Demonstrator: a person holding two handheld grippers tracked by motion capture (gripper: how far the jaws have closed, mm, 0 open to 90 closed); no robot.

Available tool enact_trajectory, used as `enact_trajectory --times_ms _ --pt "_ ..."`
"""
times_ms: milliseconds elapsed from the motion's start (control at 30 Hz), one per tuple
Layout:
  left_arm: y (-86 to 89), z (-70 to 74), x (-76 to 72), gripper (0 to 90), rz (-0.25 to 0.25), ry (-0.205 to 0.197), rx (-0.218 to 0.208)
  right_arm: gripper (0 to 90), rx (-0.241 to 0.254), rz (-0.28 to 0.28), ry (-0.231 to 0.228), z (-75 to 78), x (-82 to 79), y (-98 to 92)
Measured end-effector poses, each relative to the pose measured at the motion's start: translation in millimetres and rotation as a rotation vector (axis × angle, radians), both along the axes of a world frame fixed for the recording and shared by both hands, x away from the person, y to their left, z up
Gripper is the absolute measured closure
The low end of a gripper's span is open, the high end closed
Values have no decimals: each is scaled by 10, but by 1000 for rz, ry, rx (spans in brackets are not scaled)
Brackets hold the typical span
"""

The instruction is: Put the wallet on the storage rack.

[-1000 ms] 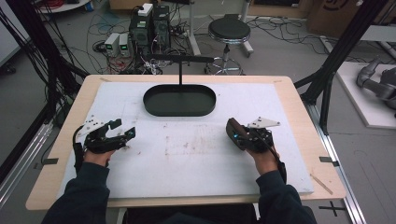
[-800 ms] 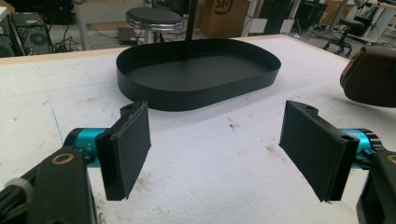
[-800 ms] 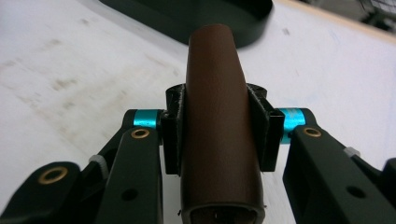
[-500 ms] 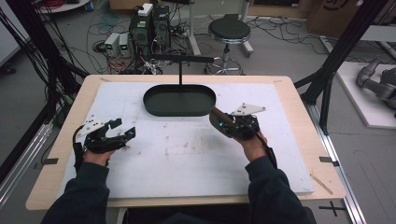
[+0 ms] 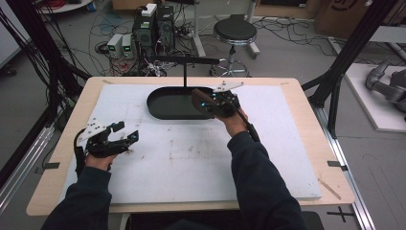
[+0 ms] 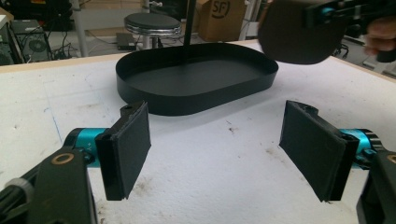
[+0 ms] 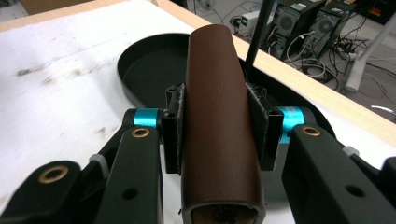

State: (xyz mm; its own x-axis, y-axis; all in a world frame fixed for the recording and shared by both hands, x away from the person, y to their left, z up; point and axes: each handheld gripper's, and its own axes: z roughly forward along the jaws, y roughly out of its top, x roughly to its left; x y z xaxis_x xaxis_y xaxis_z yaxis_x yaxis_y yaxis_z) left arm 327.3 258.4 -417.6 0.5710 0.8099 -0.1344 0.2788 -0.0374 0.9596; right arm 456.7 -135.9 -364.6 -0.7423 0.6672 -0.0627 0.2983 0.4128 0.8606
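Note:
A brown leather tube-shaped case (image 7: 217, 70) sits lengthwise between the pads of my right gripper (image 7: 217, 119), which is shut on it. In the high view the right gripper (image 5: 210, 103) holds the case (image 5: 198, 100) over the right end of a black oval tray (image 5: 158, 103). The tray (image 7: 140, 65) lies just beyond the jaws. My left gripper (image 5: 127, 132) rests at the left of the white mat, open. Its jaws (image 6: 219, 149) stand wide apart with nothing between them, facing the tray (image 6: 187, 100). The case (image 6: 296, 32) hangs at the upper right of that view.
A thin black post (image 5: 185, 74) with a crossbar rises from the tray's far side. The white mat (image 5: 191, 158) covers a wooden table (image 5: 297, 91). Behind the table stand a stool (image 5: 234, 31), computer cases (image 5: 153, 24) and loose cables. Black frame posts (image 5: 354, 52) flank the table.
My right gripper has carried the brown case from the right middle of the mat away and leftward, up over the tray's right end. The left gripper has stayed put.

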Motion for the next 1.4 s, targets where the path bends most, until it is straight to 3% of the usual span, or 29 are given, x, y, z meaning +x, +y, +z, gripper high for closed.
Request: enact_trajectory --times_ms 400,500,633,733,833,900,1033,1133,1333,1400 --pt "31 -4 -1 244 5 -2 -6 632 -19 -48 18 -273 422 437" --pt "37 -6 -1 244 6 0 -5 632 27 -61 82 -337 526 482" --pt "40 -9 -1 244 6 1 -5 632 104 -104 90 -443 599 513" --pt "42 -14 -4 244 8 4 -7 628 96 -124 133 -528 654 473" --pt "42 -18 -4 244 10 4 -3 618 129 -154 158 -540 681 412" --pt "41 -17 -3 244 8 4 -1 583 101 -172 146 -524 680 392" --pt "39 -20 -1 244 8 6 -2 501 -29 -227 80 -458 669 338" --pt "28 -22 6 244 7 6 -2 499 -103 -262 53 -378 636 274" --pt "7 -20 23 244 1 5 -6 494 -79 -223 33 -147 512 35" --pt "5 -21 25 244 1 5 -5 491 -62 -197 3 -50 421 -75"
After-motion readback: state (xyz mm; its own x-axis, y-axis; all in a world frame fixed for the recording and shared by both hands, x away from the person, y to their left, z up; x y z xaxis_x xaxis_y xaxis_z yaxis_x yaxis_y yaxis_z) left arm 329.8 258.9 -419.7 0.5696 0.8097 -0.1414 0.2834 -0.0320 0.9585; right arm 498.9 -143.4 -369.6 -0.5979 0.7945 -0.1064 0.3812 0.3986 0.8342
